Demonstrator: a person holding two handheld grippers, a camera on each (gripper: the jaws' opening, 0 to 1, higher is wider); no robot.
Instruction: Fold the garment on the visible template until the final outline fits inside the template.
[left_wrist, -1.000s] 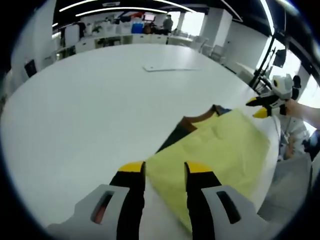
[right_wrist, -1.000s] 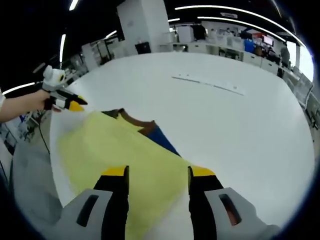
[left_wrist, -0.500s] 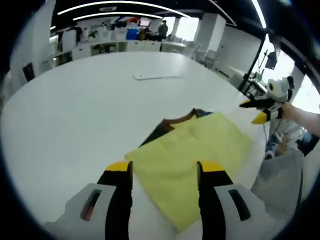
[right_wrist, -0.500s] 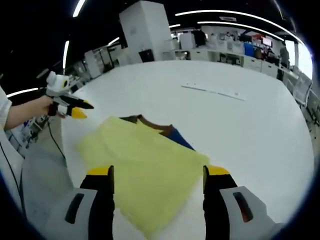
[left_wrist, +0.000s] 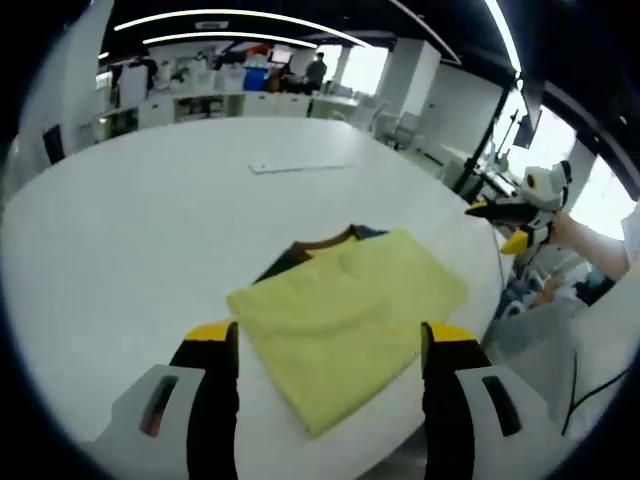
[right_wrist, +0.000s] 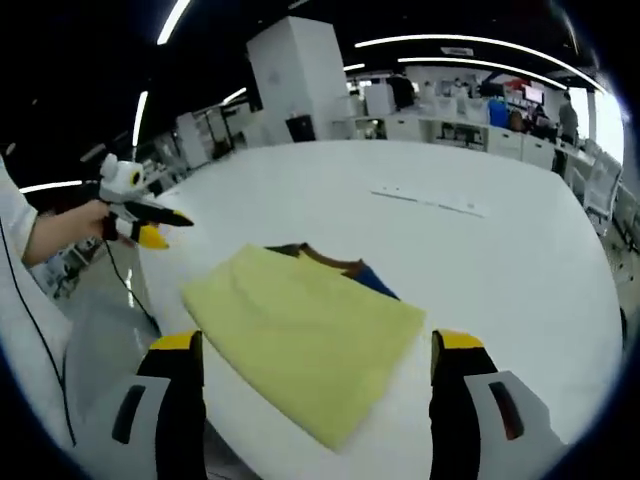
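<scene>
In the left gripper view the left tongs (left_wrist: 325, 345) stand wide open and empty, with the folded garment (left_wrist: 345, 320) straight ahead between their tips, lying flat on the white counter (left_wrist: 150, 220) near its edge. Its long axis runs from the near corner up toward the right tongs (left_wrist: 505, 225), which hang off the far end; whether those are parted there I cannot tell. A dark collar edge peeks from under the yellow layer. In the right gripper view those tongs gape empty too. Both sit about equally near. No template outline or container is discernible.
</scene>
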